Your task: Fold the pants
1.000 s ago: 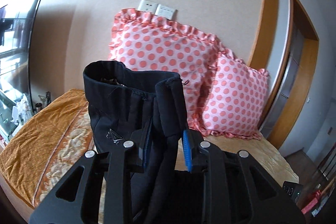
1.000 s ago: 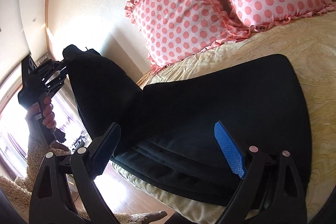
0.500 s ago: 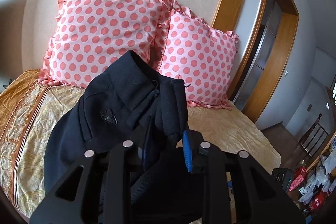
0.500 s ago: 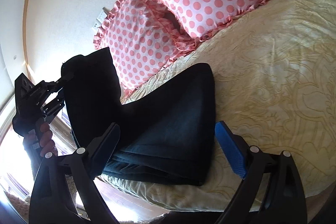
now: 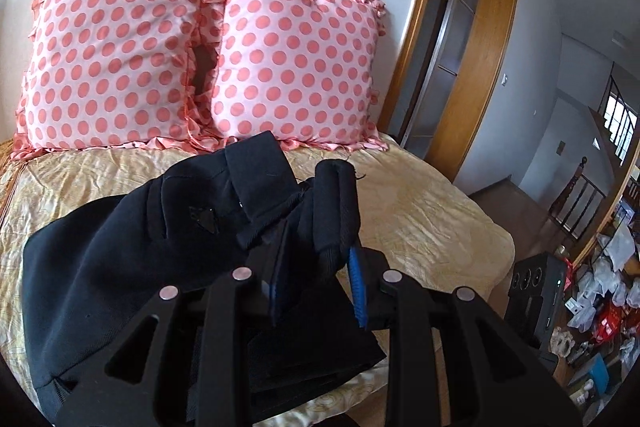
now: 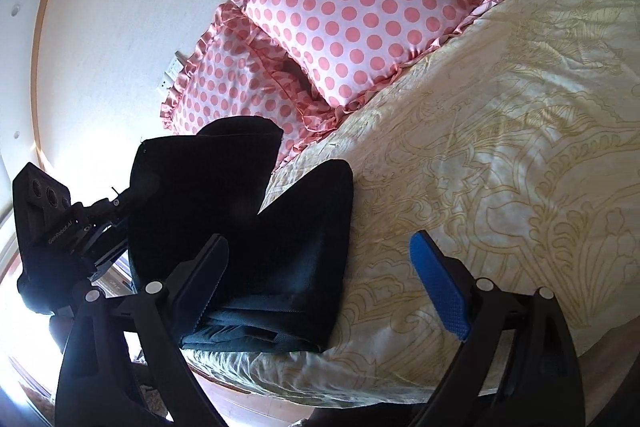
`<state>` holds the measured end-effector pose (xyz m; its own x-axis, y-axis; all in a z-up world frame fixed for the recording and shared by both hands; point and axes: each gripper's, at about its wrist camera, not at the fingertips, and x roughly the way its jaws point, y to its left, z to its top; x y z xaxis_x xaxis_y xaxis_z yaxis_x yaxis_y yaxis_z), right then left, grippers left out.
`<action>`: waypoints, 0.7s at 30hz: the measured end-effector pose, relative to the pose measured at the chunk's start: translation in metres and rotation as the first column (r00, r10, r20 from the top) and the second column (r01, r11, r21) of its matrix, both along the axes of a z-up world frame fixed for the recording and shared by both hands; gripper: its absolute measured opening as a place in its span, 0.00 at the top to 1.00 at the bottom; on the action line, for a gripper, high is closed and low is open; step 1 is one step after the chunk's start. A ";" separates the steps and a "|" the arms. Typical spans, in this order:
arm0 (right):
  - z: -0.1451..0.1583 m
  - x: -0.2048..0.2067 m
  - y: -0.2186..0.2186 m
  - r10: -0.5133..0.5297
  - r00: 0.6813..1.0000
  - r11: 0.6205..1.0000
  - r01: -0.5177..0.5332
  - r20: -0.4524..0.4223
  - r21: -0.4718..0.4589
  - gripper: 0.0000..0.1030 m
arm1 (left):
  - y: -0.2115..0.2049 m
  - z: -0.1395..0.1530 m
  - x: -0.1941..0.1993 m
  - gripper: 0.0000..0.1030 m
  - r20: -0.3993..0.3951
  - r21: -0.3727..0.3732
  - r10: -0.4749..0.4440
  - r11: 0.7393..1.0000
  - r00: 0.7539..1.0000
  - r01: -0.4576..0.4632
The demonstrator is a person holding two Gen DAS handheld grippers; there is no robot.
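We saw the left gripper [image 5: 316, 267] clamped on a bunched end of the black pants [image 5: 120, 267], waistband side by the look of the small logo patch, held up off the bed [image 5: 420, 211]. The rest of the pants lay already doubled in a stack at the near edge of the bed, directly below and in front of that gripper. The right gripper [image 6: 320, 287] hung spread wide with nothing between its fingers, hovering just over the stack's near edge.

Key relation, in our judgement: the lifted flap stood above the stack's left side in the right wrist view, and the stack's long axis ran away from us toward the polka-dot pillows [image 5: 200, 59]. The flap had to go forward and down across it, so the left gripper was the working one and the right was nearest for pinning.

Hard to read: how many layers the stack held, black on black. The stack's underside and the flap's far face were hidden, and the left view's lower edge cut off the near fold.
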<state>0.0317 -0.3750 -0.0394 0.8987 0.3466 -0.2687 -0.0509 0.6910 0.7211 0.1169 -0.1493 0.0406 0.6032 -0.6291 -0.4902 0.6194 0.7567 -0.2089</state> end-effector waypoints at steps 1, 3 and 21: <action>0.000 -0.001 -0.002 -0.008 1.000 1.000 0.008 0.001 0.000 0.09 | -0.008 -0.004 -0.002 0.75 -0.003 0.014 -0.011 1.000 1.000 0.012; -0.001 -0.004 -0.007 -0.024 1.000 1.000 0.024 0.002 -0.001 0.09 | -0.023 -0.014 -0.003 0.75 -0.027 0.040 -0.031 0.999 0.999 0.033; 0.025 -0.033 -0.034 -0.134 0.989 0.988 0.139 0.069 -0.068 0.08 | -0.051 -0.061 -0.064 0.05 0.170 0.216 -0.164 0.968 0.972 0.125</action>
<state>-0.0013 -0.4092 -0.0139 0.9525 0.2014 -0.2286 0.0027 0.7447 0.6674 0.0534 -0.2000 -0.0201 0.6055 -0.6154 -0.5046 0.7386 0.6706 0.0685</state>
